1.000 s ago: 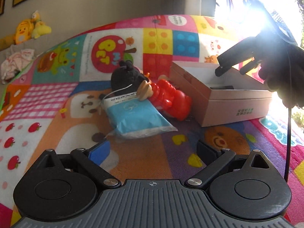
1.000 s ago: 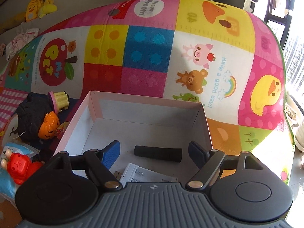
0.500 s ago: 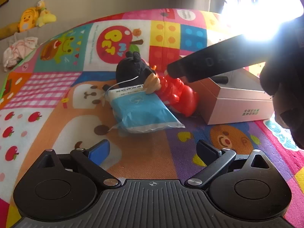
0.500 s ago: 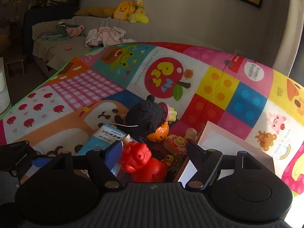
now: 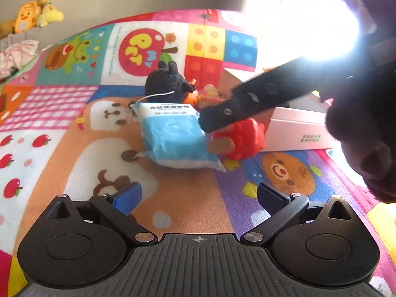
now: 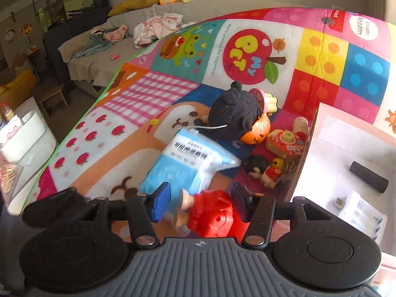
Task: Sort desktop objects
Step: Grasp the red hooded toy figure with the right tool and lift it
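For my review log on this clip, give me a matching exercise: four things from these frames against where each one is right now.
Things:
1. red toy
2. black cylinder
3. blue packet
4. pumpkin toy

Places:
A. inside the box
B. tucked against the black plush
C. between the right gripper fingers
D. flat on the play mat, beside the red toy

Pairs: 1-C, 2-A, 3-D, 4-B
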`<action>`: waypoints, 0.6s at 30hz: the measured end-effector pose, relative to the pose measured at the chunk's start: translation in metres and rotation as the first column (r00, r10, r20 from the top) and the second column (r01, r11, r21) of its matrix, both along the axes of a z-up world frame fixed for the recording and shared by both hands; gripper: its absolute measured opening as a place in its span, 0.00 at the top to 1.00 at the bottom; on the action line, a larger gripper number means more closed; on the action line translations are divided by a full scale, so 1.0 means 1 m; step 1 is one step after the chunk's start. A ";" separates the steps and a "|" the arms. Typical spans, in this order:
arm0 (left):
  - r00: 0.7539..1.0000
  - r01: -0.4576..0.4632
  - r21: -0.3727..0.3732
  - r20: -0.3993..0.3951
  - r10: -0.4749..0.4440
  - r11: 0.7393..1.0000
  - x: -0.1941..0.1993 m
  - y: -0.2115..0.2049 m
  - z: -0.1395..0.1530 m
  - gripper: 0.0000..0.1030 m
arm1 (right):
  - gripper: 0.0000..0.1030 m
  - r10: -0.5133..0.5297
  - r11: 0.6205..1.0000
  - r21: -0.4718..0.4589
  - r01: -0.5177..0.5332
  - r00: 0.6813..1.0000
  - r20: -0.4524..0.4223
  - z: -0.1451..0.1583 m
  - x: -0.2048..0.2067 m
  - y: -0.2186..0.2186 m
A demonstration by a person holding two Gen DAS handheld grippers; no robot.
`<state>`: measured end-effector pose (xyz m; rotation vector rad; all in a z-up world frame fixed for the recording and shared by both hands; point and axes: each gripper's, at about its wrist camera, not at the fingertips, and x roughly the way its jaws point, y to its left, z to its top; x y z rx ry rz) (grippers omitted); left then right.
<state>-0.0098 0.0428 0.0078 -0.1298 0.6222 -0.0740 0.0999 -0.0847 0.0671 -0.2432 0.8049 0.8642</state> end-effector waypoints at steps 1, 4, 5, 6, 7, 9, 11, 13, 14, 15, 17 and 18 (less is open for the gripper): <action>1.000 0.008 0.003 0.000 -0.008 1.000 -0.001 -0.001 0.000 0.01 | 0.49 0.004 1.000 -0.006 -0.004 1.000 0.004 0.001 -0.009 -0.008; 1.000 0.021 0.020 -0.004 -0.021 1.000 0.000 -0.004 -0.001 0.01 | 0.48 -0.027 0.998 -0.056 0.030 0.997 0.066 0.000 -0.030 -0.029; 1.000 0.027 0.025 -0.007 -0.027 0.999 0.000 -0.005 -0.001 0.01 | 0.48 -0.047 0.996 -0.070 0.053 0.995 0.090 -0.002 -0.035 -0.036; 1.000 0.030 0.030 -0.007 -0.030 0.999 0.001 -0.006 -0.001 0.01 | 0.47 -0.072 0.994 -0.070 0.079 0.993 0.097 -0.003 -0.037 -0.043; 0.999 0.031 0.034 -0.006 -0.031 0.999 0.001 -0.007 -0.001 0.01 | 0.46 -0.098 0.993 -0.059 0.103 0.992 0.082 -0.004 -0.037 -0.051; 0.999 0.034 0.043 -0.005 -0.034 0.999 0.001 -0.008 -0.002 0.01 | 0.44 -0.159 0.987 -0.026 0.160 0.987 0.028 -0.008 -0.032 -0.063; 0.999 0.036 0.052 -0.011 -0.036 0.998 0.002 -0.010 -0.003 0.01 | 0.38 -0.197 0.980 0.002 0.197 0.980 0.007 -0.012 -0.027 -0.070; 0.999 0.041 0.059 -0.018 -0.040 0.997 0.003 -0.011 -0.003 0.01 | 0.36 -0.206 0.978 0.017 0.206 0.979 -0.007 -0.017 -0.022 -0.068; 0.999 0.044 0.061 -0.023 -0.042 0.997 0.004 -0.012 -0.003 0.01 | 0.36 -0.200 0.979 0.025 0.200 0.980 -0.016 -0.020 -0.020 -0.065; 0.999 0.046 0.061 -0.028 -0.044 0.997 0.004 -0.012 -0.004 0.01 | 0.36 -0.191 0.981 0.031 0.192 0.981 -0.019 -0.023 -0.018 -0.061; 0.998 0.043 0.060 -0.038 -0.041 0.997 0.006 -0.011 -0.005 0.01 | 0.37 -0.183 0.983 0.027 0.183 0.983 -0.022 -0.030 -0.014 -0.051; 0.998 0.042 0.058 -0.043 -0.040 0.997 0.008 -0.011 -0.005 0.01 | 0.39 -0.186 0.982 0.019 0.186 0.982 -0.028 -0.033 -0.011 -0.046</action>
